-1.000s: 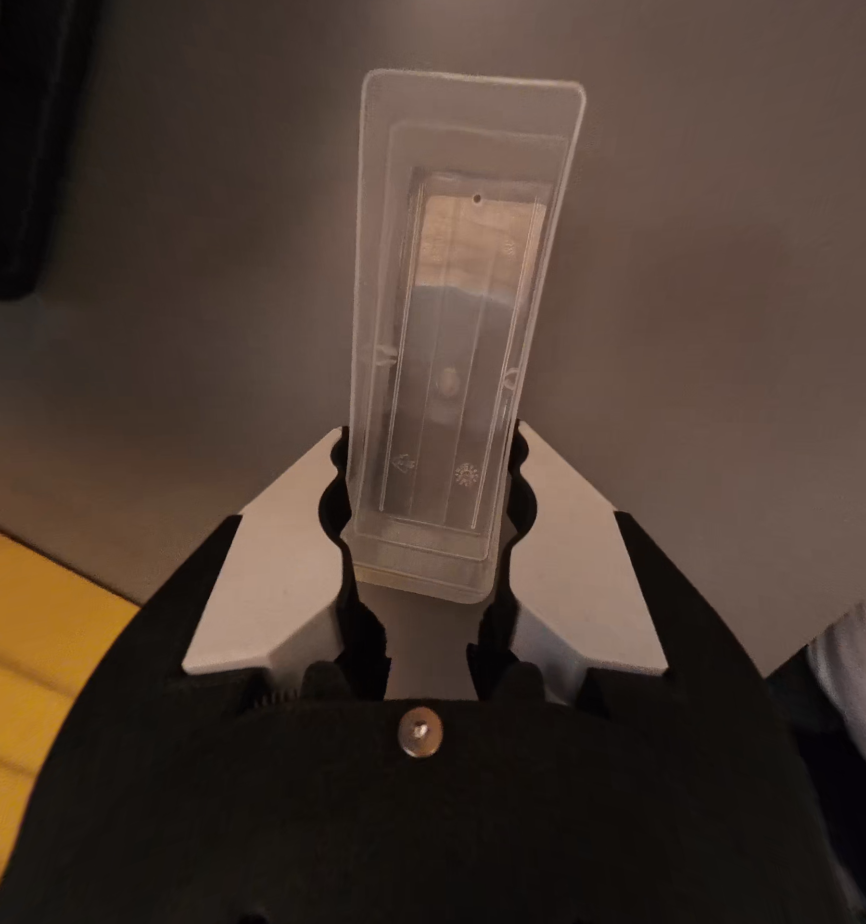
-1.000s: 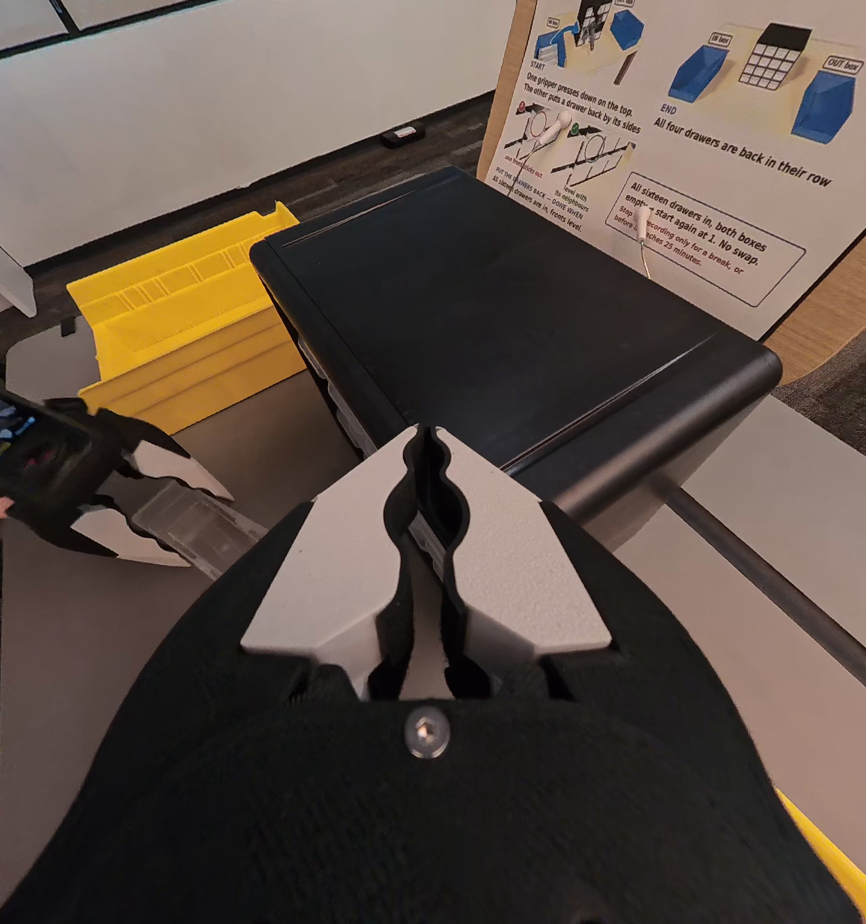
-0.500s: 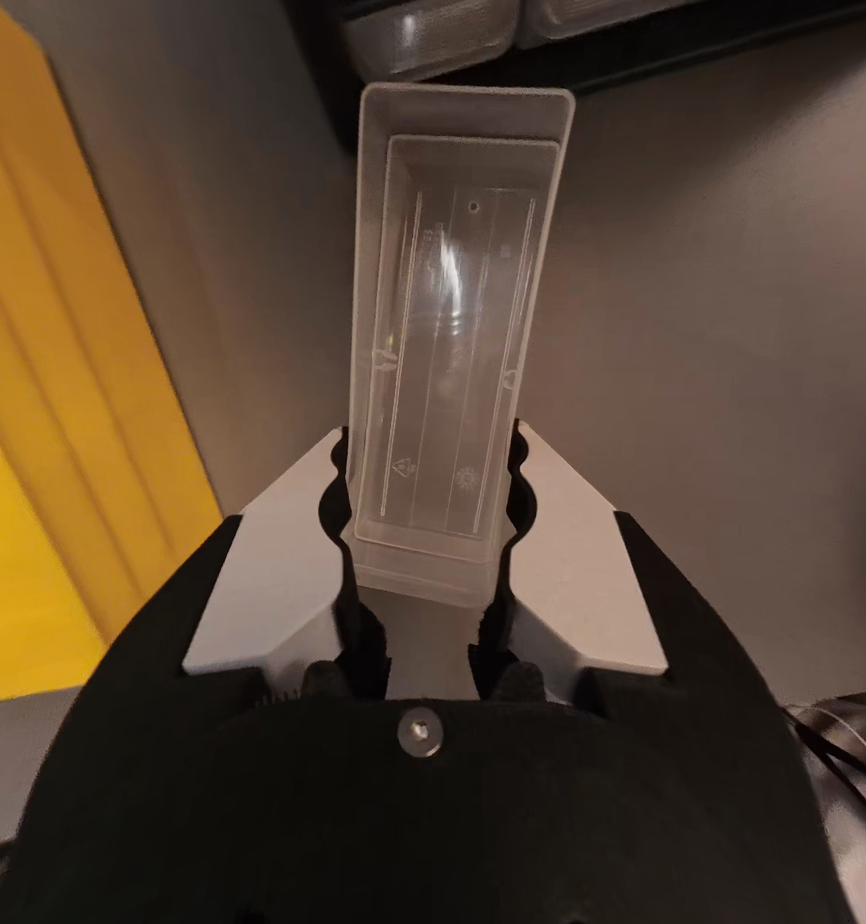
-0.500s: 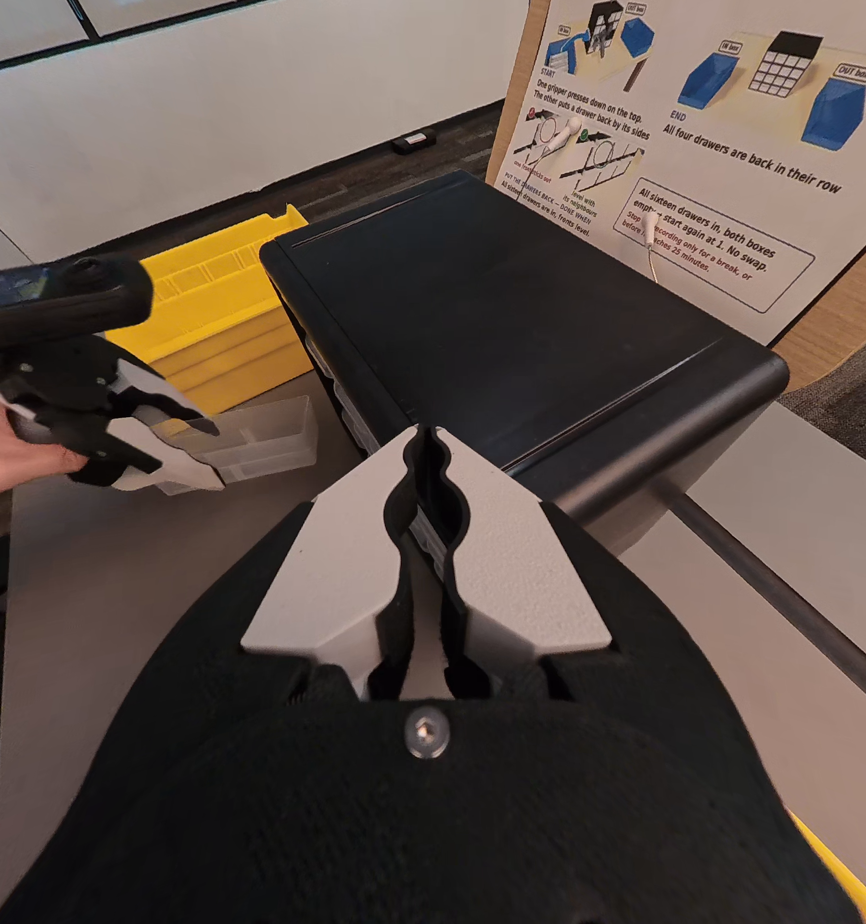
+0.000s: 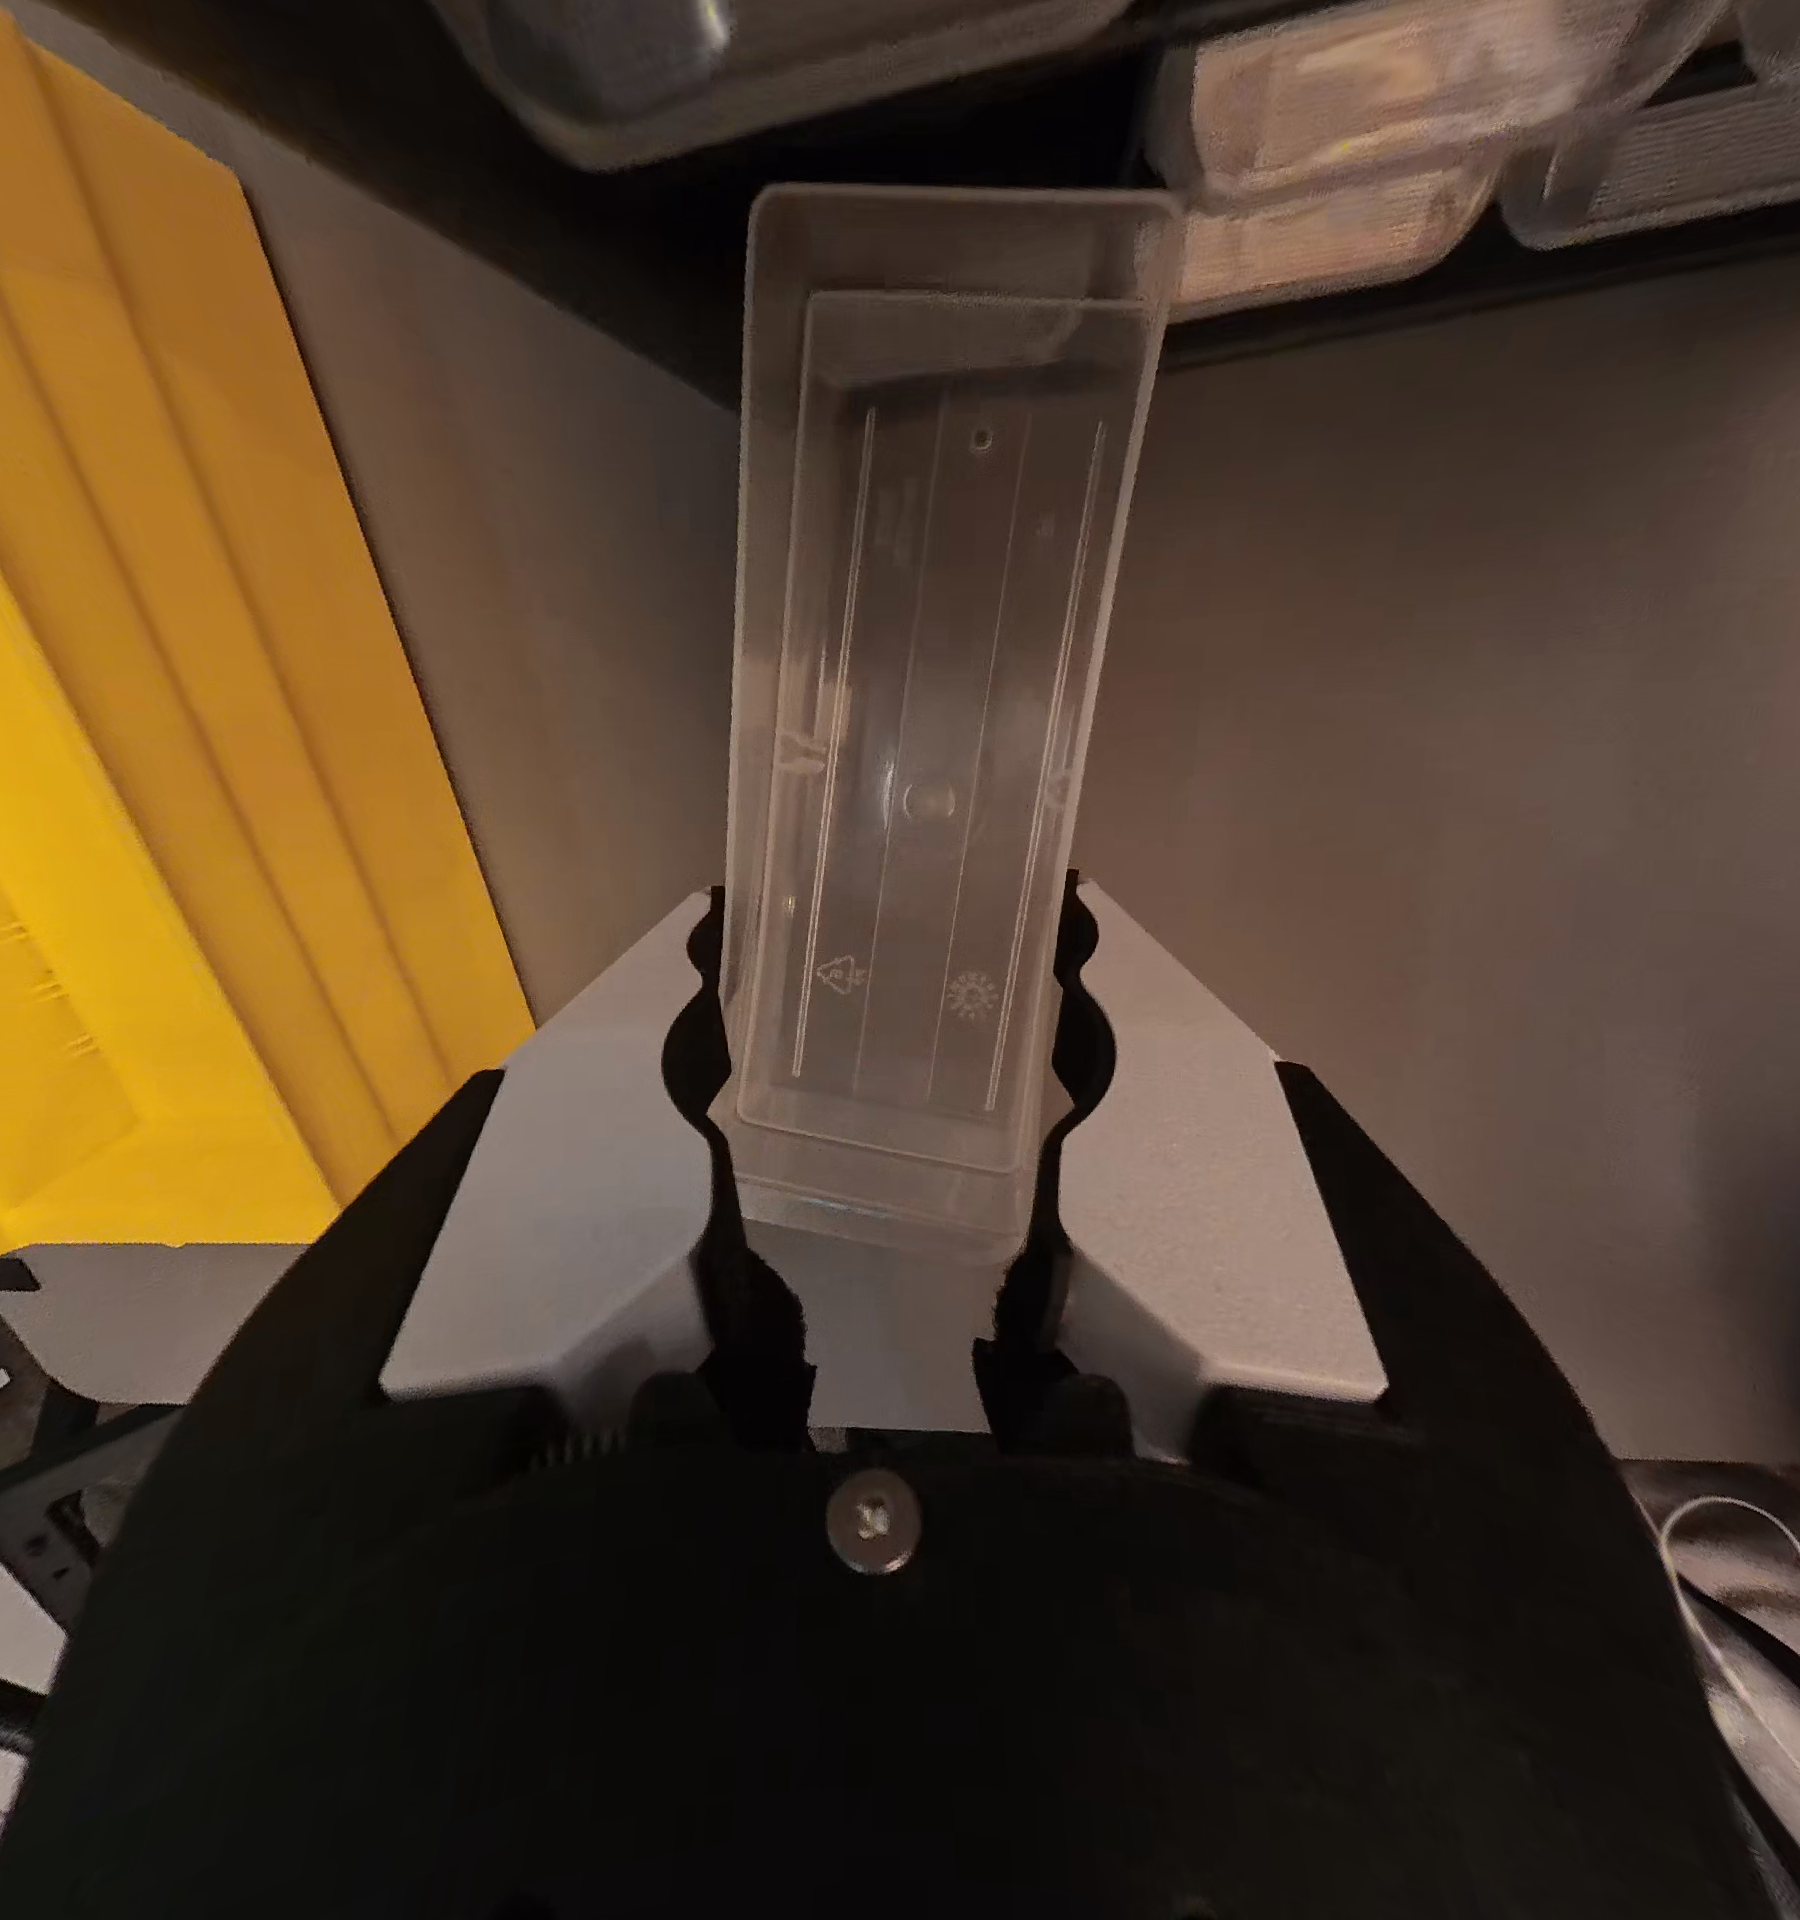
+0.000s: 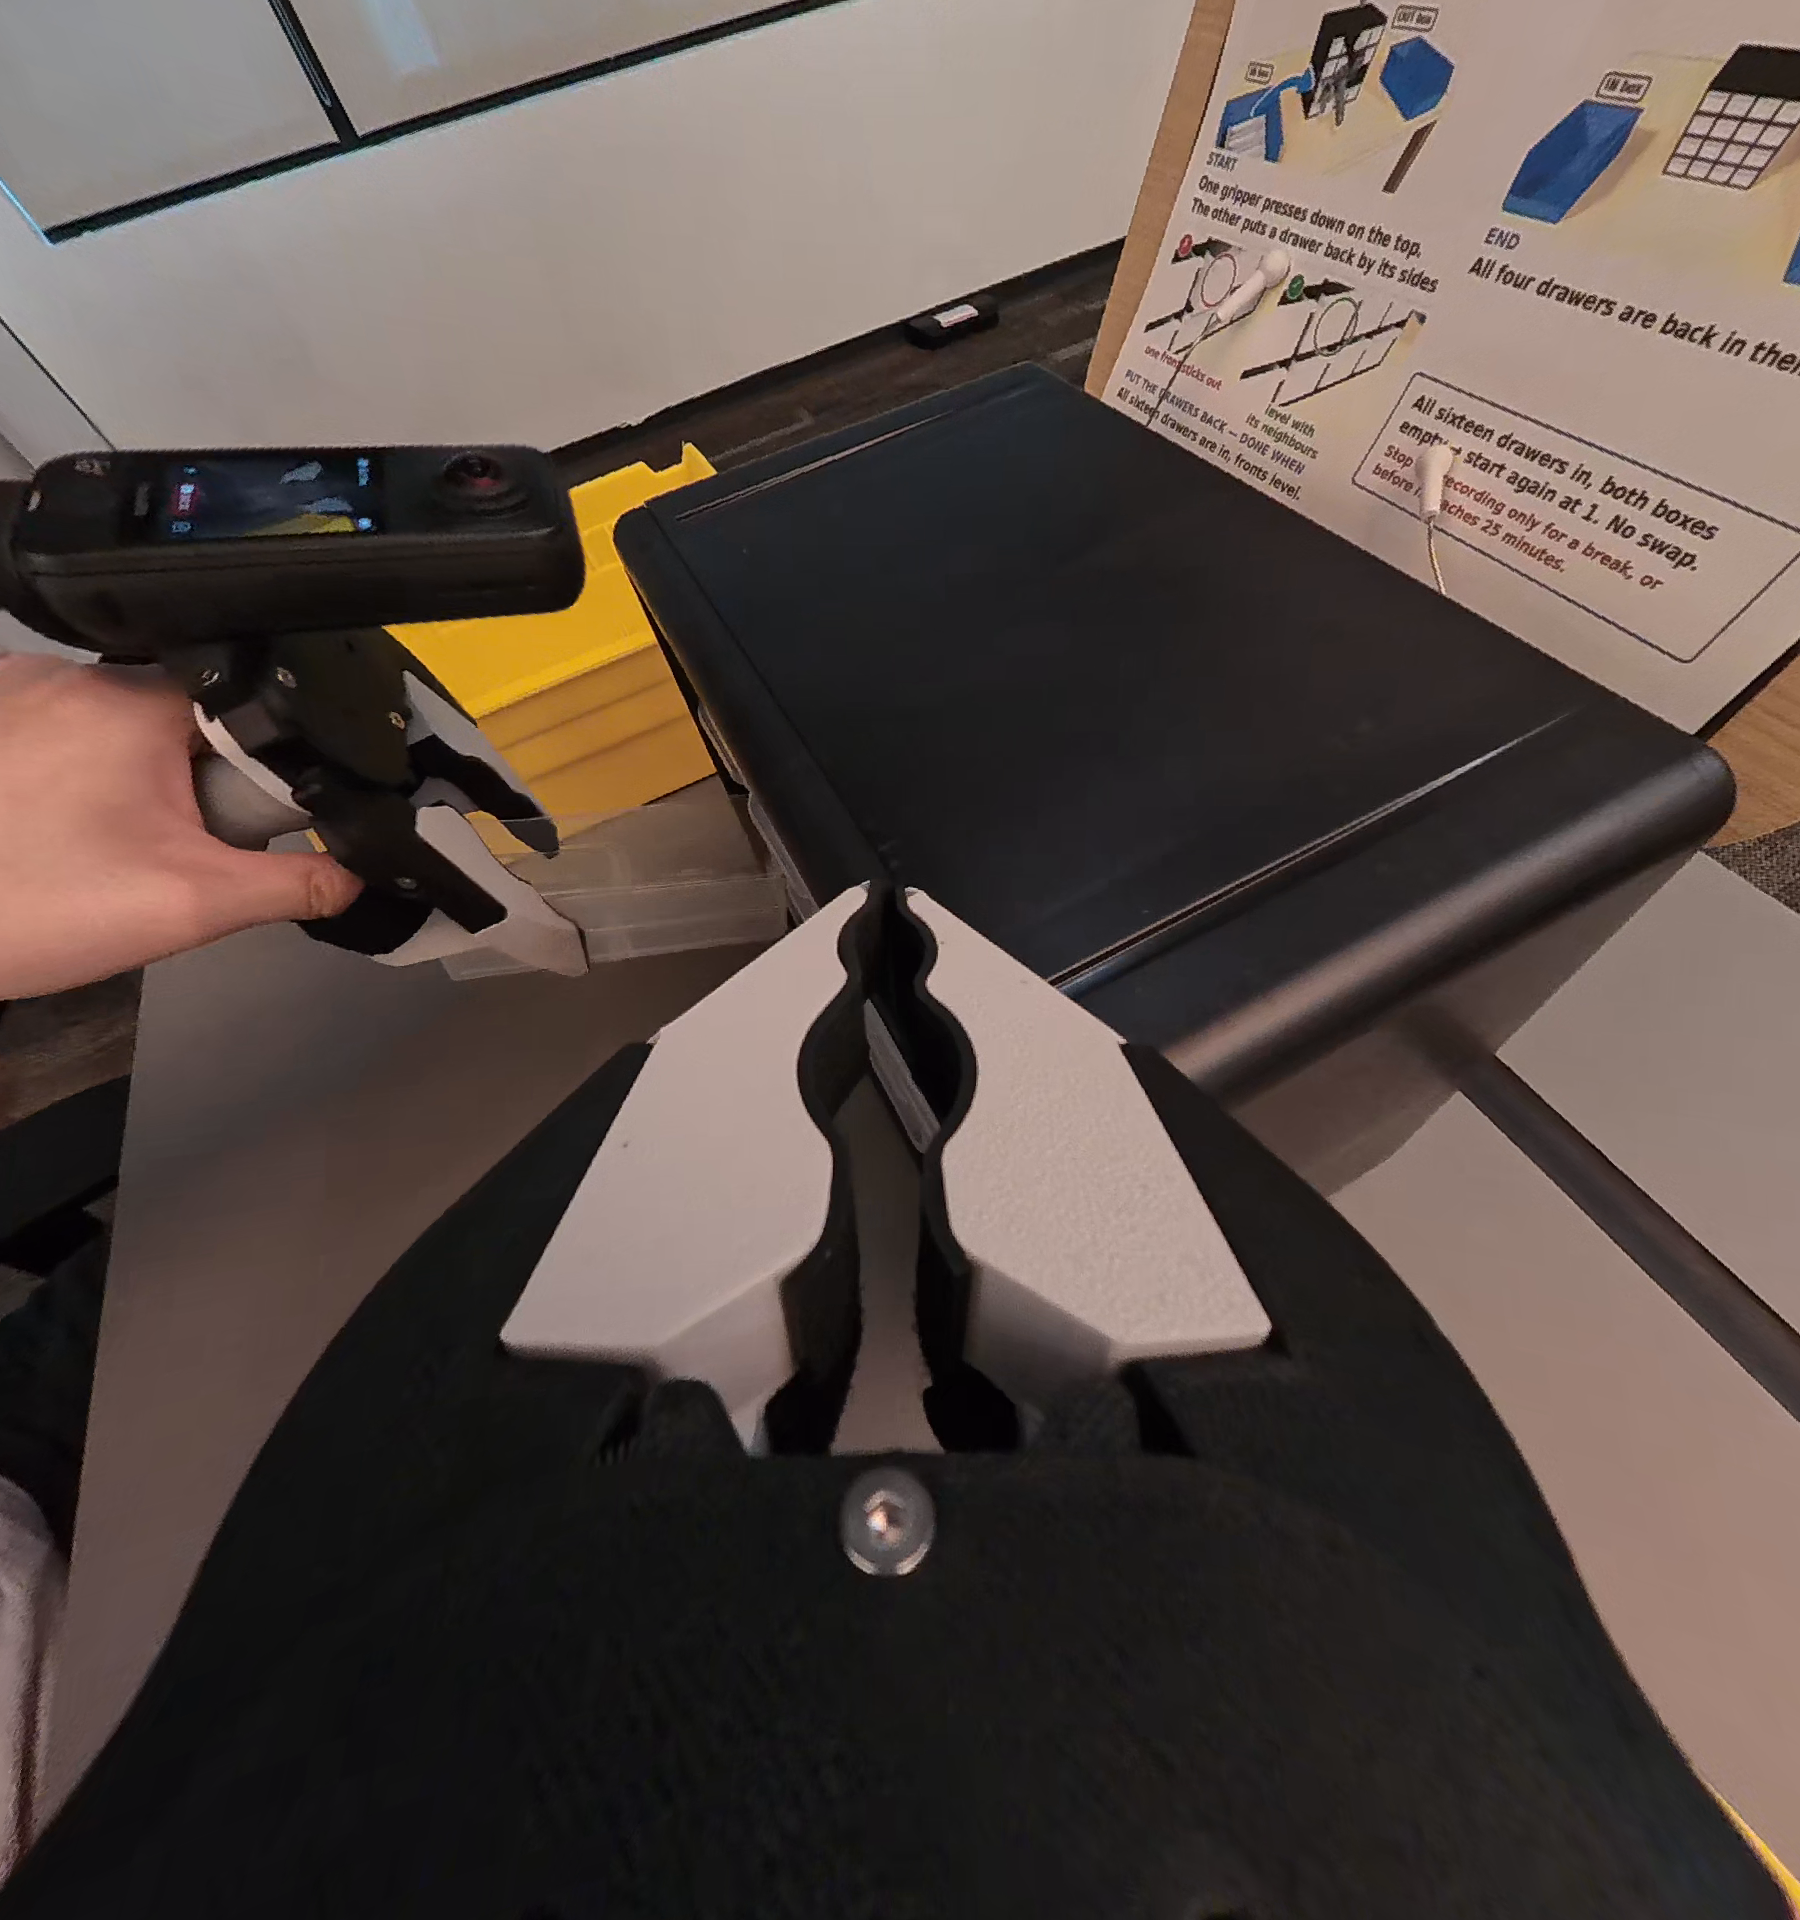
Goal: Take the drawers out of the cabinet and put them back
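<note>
My left gripper (image 5: 885,914) is shut on a clear plastic drawer (image 5: 937,686), gripping its sides near the back end. The drawer's front end is close to the black cabinet's face (image 5: 667,239), where other clear drawers (image 5: 1322,208) sit in their slots. In the right wrist view the left gripper (image 6: 522,883) holds the drawer (image 6: 667,894) level, right at the cabinet's front. My right gripper (image 6: 891,904) is shut and empty, its tips at the near front edge of the black cabinet top (image 6: 1135,675).
A yellow bin (image 5: 148,727) stands left of the cabinet, also in the right wrist view (image 6: 584,665). An instruction poster (image 6: 1498,312) leans behind the cabinet. A dark rod (image 6: 1654,1247) runs across the grey table (image 6: 304,1195) at the right. A person's hand (image 6: 75,821) holds the left gripper. Some 25 cm of space lies between my two pairs of fingers.
My left gripper has carried the drawer up from low over the table and forward, so its front end has come close to the cabinet's face. The right gripper has stayed on the cabinet top.
</note>
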Available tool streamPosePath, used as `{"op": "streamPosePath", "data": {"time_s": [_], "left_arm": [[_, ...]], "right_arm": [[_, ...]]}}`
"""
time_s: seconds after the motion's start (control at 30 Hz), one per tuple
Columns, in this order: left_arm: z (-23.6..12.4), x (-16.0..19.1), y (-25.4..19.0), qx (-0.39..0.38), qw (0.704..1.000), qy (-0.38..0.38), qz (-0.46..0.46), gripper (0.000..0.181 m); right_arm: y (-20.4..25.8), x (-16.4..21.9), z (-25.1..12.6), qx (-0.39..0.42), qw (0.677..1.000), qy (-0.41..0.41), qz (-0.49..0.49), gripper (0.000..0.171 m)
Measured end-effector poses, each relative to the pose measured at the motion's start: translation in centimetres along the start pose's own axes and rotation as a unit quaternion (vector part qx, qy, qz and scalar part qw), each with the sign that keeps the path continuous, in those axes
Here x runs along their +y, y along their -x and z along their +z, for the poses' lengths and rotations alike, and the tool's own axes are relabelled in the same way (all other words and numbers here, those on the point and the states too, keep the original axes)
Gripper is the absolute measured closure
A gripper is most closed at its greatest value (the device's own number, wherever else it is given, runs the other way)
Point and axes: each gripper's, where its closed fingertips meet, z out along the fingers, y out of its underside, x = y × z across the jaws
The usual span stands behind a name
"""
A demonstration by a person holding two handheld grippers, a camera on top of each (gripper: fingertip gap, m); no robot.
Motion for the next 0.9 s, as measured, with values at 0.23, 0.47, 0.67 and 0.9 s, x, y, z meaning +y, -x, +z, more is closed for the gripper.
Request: {"op": "streamPosePath", "data": {"time_s": [0.23,0.47,0.67,0.9], "left_arm": [[-0.1,-0.6,0.2,-0.002,1.000,0.020,-0.012,0.120],[0.0,-0.6,0.3,0.016,0.999,0.013,-0.040,0.119],[0.0,-0.8,0.1,0.007,0.999,-0.005,-0.053,0.120],[-0.3,-1.4,0.2,-0.018,0.998,-0.025,-0.047,0.120]], "right_arm": [[0.0,0.0,-0.2,0.003,0.999,0.001,-0.048,0.171],[-1.8,-0.9,-2.0,0.016,0.998,-0.051,-0.024,0.171],[-2.8,0.2,-1.8,0.015,0.999,-0.038,-0.009,0.171],[-2.9,0.2,-1.8,0.005,0.999,-0.044,-0.001,0.171]]}}
